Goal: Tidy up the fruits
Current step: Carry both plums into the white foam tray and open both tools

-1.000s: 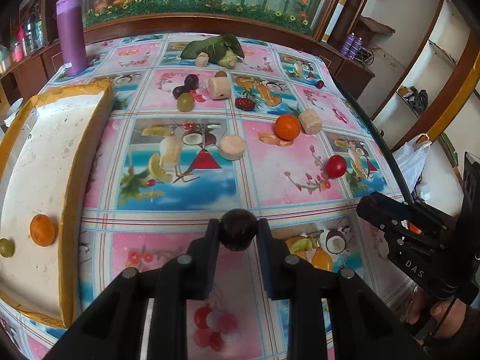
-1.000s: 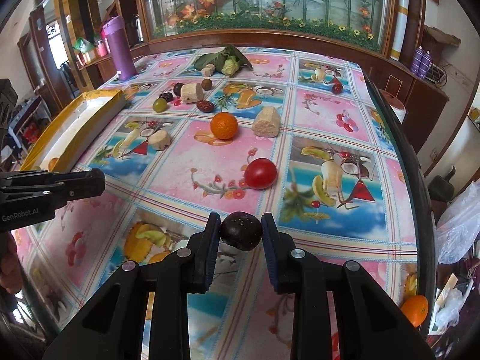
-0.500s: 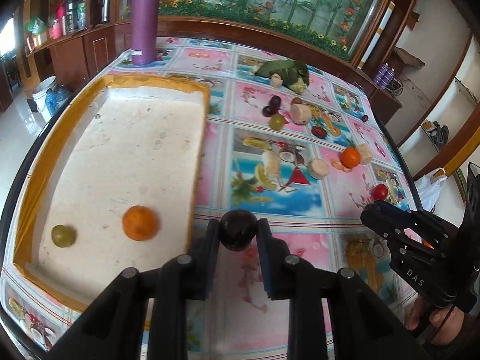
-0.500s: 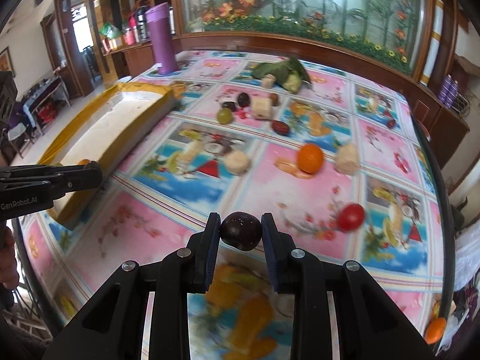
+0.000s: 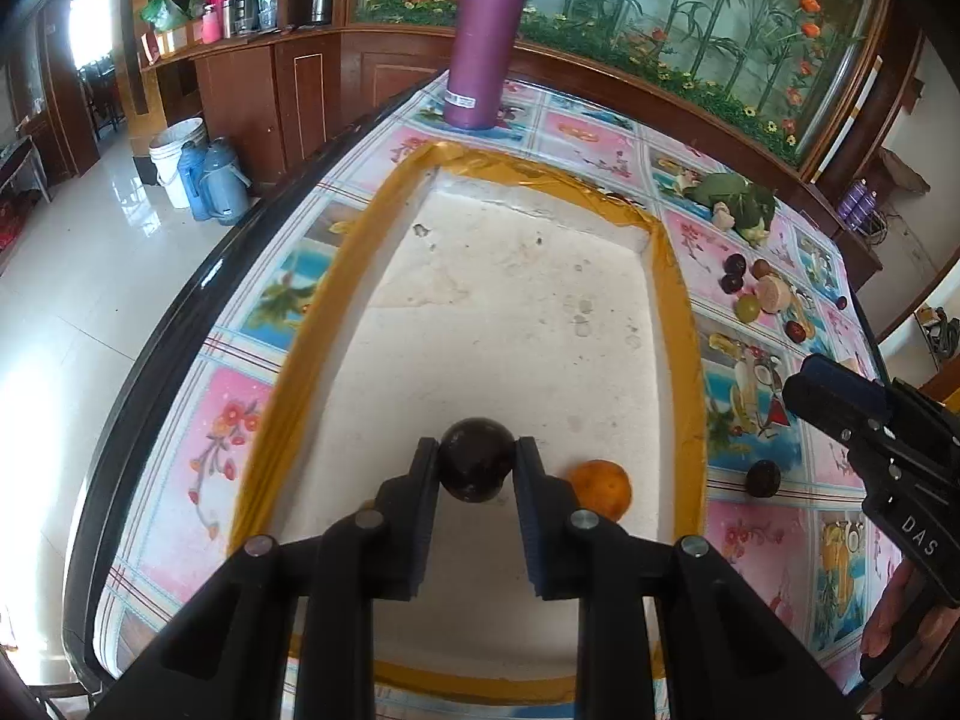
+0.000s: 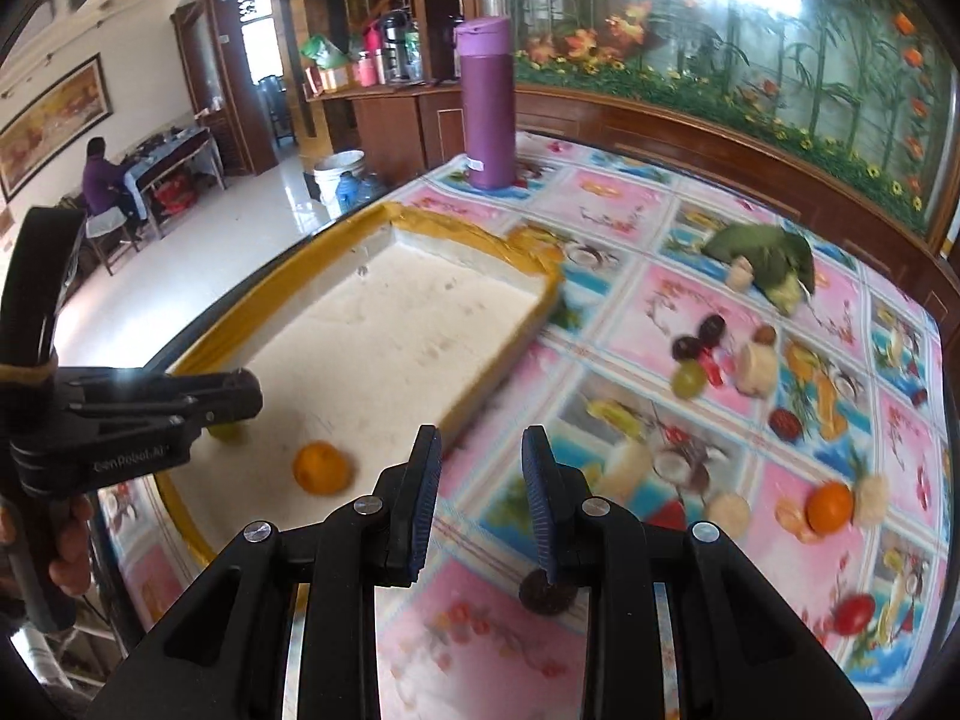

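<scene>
My left gripper (image 5: 477, 468) is shut on a dark plum (image 5: 477, 467) and holds it above the white tray with a yellow rim (image 5: 678, 312), near an orange (image 5: 602, 489) lying in it. My right gripper (image 6: 480, 468) is open and empty over the tablecloth beside the tray (image 6: 498, 252). A second dark plum (image 6: 543, 597) lies on the cloth under its right finger, also seen in the left wrist view (image 5: 763, 478). A green fruit (image 6: 227, 432) in the tray is partly hidden behind the left gripper (image 6: 240, 399).
A purple flask (image 6: 489, 102) stands behind the tray. Loose fruits lie on the cloth to the right: an orange (image 6: 830, 507), a tomato (image 6: 855, 615), a green grape (image 6: 688, 380), dark plums (image 6: 699, 339), pale slices and a leafy bundle (image 6: 765, 258). The table edge (image 5: 150, 372) runs left of the tray.
My left gripper has swung left with its plum from the tablecloth to above the tray. My right gripper has opened and let go of its plum, which now lies on the cloth.
</scene>
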The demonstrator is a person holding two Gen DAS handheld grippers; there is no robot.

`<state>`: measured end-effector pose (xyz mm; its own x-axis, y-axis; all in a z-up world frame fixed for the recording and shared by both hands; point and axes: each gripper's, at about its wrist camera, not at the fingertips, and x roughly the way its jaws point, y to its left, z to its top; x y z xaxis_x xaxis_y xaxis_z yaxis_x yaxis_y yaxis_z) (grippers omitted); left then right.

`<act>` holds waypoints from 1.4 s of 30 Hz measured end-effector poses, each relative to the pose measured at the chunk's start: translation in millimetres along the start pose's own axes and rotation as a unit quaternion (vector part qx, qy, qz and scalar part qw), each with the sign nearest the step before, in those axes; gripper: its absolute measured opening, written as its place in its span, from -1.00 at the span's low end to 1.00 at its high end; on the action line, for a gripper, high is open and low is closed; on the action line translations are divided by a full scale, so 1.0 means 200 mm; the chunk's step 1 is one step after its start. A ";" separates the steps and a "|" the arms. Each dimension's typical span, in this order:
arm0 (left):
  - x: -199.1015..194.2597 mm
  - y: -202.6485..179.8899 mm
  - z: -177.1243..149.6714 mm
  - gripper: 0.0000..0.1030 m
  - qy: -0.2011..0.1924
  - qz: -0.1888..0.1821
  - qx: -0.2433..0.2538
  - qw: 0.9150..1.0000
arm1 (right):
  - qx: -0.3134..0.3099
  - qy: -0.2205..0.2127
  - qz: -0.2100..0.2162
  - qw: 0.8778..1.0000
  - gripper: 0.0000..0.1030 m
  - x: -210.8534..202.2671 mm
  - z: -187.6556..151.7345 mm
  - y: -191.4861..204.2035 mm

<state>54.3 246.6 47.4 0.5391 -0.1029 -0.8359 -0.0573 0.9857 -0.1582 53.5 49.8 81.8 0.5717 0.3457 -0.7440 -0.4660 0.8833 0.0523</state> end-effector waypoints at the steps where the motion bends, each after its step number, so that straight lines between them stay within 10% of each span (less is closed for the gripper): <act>1: -0.01 0.01 0.00 -0.47 -0.002 0.001 0.002 1.000 | 0.001 0.000 0.001 1.000 -0.48 0.01 0.02 0.00; 16: -0.11 -0.18 -0.10 -0.47 0.010 -0.077 0.034 0.996 | 0.012 0.070 0.003 0.997 -0.38 0.11 -0.32 -0.20; 42: -0.10 -0.08 -0.09 -0.47 -0.001 -0.051 0.002 0.999 | -0.039 0.021 0.031 0.999 -0.56 0.04 -0.10 0.00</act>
<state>29.5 231.3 58.2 0.5430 -0.2018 -0.8151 0.0001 0.9707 -0.2403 43.8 45.5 63.0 0.5123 0.3844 -0.7680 -0.5513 0.8329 0.0491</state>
